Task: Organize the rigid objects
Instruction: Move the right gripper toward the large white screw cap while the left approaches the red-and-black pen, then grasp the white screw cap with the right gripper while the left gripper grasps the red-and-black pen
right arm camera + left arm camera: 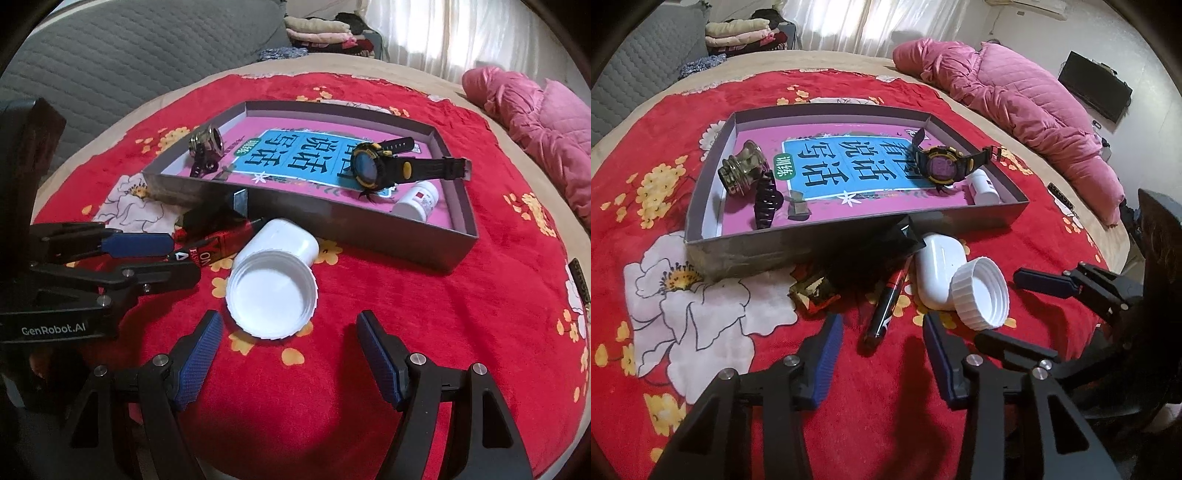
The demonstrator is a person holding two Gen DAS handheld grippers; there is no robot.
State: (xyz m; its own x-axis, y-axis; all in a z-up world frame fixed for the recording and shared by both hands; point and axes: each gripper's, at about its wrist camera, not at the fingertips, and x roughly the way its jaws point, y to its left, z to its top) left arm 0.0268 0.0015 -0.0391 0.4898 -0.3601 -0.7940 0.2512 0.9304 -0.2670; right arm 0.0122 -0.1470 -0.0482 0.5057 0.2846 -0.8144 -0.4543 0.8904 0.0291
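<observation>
Red flowered blanket point(388, 332) under everything, I see the white cap point(271, 299) lying near the box point(369, 230), light, stiff and slick, best pinched across its ribbed rim, with my right gripper point(288, 354) spread empty before it and left gripper point(882, 350) spread too.
</observation>
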